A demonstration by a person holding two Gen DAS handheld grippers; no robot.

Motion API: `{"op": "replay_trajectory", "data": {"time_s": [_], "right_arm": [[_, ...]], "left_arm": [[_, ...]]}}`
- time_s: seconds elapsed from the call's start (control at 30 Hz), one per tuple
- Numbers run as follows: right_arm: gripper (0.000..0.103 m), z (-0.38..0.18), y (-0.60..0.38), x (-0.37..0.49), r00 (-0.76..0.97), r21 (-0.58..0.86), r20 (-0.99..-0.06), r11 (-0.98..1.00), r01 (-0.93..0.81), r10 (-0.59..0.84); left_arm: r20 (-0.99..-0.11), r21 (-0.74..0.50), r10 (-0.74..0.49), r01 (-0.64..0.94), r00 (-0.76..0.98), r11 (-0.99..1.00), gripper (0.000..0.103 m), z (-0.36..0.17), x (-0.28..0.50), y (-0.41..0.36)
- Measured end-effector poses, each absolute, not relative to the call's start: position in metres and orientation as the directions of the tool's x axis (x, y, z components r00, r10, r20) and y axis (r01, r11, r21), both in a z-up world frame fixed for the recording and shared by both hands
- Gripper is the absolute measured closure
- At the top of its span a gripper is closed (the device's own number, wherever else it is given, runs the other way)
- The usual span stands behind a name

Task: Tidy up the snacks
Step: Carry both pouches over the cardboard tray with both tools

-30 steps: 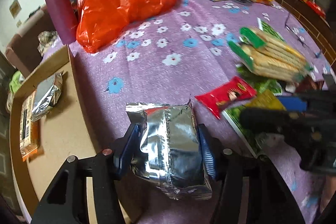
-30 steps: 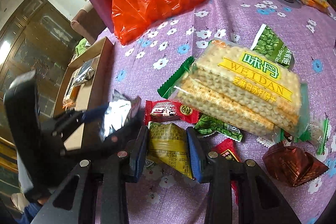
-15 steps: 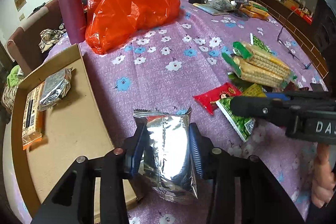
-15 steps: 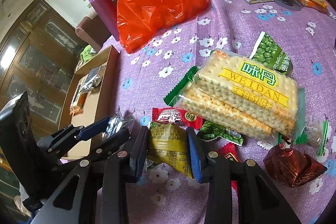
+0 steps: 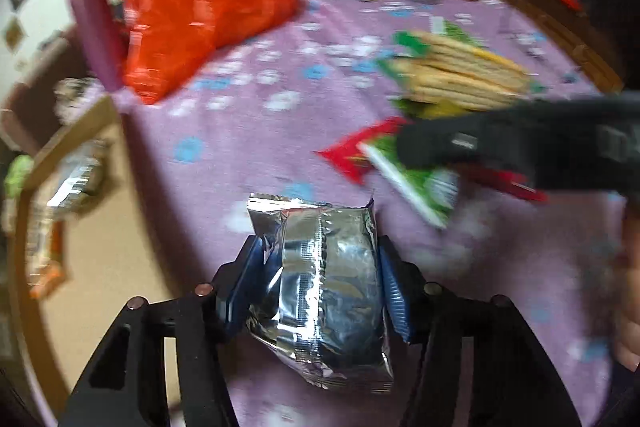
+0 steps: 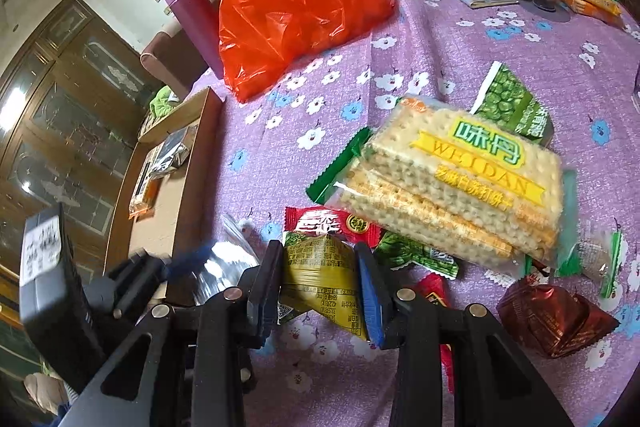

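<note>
Two packets already lay in the cardboard box [image 6: 188, 163]; most snacks were still heaped on the purple tablecloth [image 6: 460, 59]. My left gripper [image 5: 316, 279], jaws just widening, clasped a silver packet [image 5: 324, 287] beside the box; my right gripper [image 6: 320, 287] pinched a yellow packet [image 6: 324, 275].

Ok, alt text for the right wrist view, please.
The right claw is shut on a yellow-green snack packet over a purple flowered tablecloth. A large cracker pack and small sweets lie beside it, an orange plastic bag behind, a cardboard box to the left.
</note>
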State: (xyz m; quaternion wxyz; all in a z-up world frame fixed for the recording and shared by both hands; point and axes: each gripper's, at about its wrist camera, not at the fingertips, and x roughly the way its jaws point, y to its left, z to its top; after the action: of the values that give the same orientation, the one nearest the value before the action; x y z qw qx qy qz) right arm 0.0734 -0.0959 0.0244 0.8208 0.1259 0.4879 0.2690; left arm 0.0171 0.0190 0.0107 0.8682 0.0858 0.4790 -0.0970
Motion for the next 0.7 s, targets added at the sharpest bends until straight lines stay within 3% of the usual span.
{"op": "replay_trajectory", "data": {"time_s": [0.17, 0.27, 0.37, 0.4, 0.7], "right_arm": [[0.064, 0.023, -0.097, 0.074, 0.378, 0.469, -0.736, 0.826, -0.313, 0.561], [0.064, 0.024, -0.097, 0.074, 0.378, 0.470, -0.735, 0.825, -0.315, 0.563], [0.064, 0.025, -0.095, 0.073, 0.378, 0.467, -0.733, 0.823, -0.325, 0.565], [0.064, 0.025, -0.094, 0.073, 0.378, 0.465, -0.733, 0.822, -0.329, 0.566], [0.064, 0.028, -0.095, 0.072, 0.394, 0.470, -0.718, 0.817, -0.335, 0.574]], "left_arm": [[-0.844, 0.070, -0.083, 0.262, 0.530, 0.963, 0.044, 0.013, 0.007, 0.015], [-0.848, 0.070, -0.071, 0.243, 0.525, 0.968, 0.026, 0.013, 0.002, 0.021], [-0.836, 0.113, -0.045, 0.252, 0.547, 0.961, 0.027, 0.011, -0.004, 0.018], [-0.839, 0.109, -0.049, 0.257, 0.541, 0.960, 0.041, 0.009, -0.004, 0.016], [-0.819, 0.043, -0.093, 0.222, 0.566, 0.974, 0.044, 0.016, -0.005, 0.023]]}}
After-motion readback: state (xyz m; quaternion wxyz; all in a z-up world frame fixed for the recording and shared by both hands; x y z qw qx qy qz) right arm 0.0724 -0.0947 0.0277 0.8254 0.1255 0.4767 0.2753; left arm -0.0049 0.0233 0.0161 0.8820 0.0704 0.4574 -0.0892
